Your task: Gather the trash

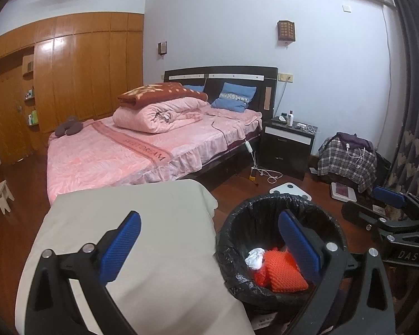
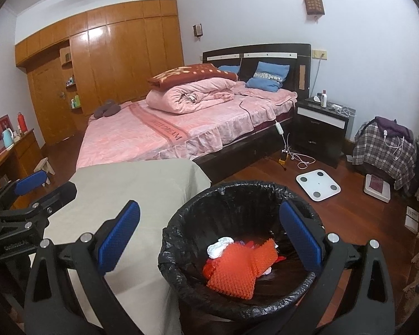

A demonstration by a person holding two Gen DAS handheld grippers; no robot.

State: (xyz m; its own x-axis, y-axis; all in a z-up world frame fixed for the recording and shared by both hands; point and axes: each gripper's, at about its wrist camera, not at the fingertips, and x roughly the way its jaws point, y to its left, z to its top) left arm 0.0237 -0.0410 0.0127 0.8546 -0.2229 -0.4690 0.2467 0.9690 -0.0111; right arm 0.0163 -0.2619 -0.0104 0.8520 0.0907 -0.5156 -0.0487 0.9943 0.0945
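Observation:
A bin lined with a black bag [image 1: 234, 229] [image 2: 237, 195] stands on the wood floor beside a beige-covered table [image 1: 131, 223] [image 2: 131, 184]. Inside lie orange foam netting [image 1: 285, 273] [image 2: 237, 268] and a crumpled white tissue [image 1: 255, 256] [image 2: 219, 247]. My left gripper [image 1: 209, 248] is open and empty, held above the table's right edge and the bin. My right gripper [image 2: 209, 240] is open and empty, above the bin. Each gripper shows in the other's view: the right one [image 1: 391, 209] at the far right, the left one [image 2: 28, 192] at the far left.
A bed with pink bedding [image 1: 142, 145] [image 2: 181, 128] stands behind the table. A black nightstand [image 2: 318, 128], a white scale [image 2: 318, 185], floor cables [image 2: 296, 157] and a plaid-covered chair [image 2: 382, 148] are at the right. A wooden wardrobe [image 2: 111, 64] lines the far wall.

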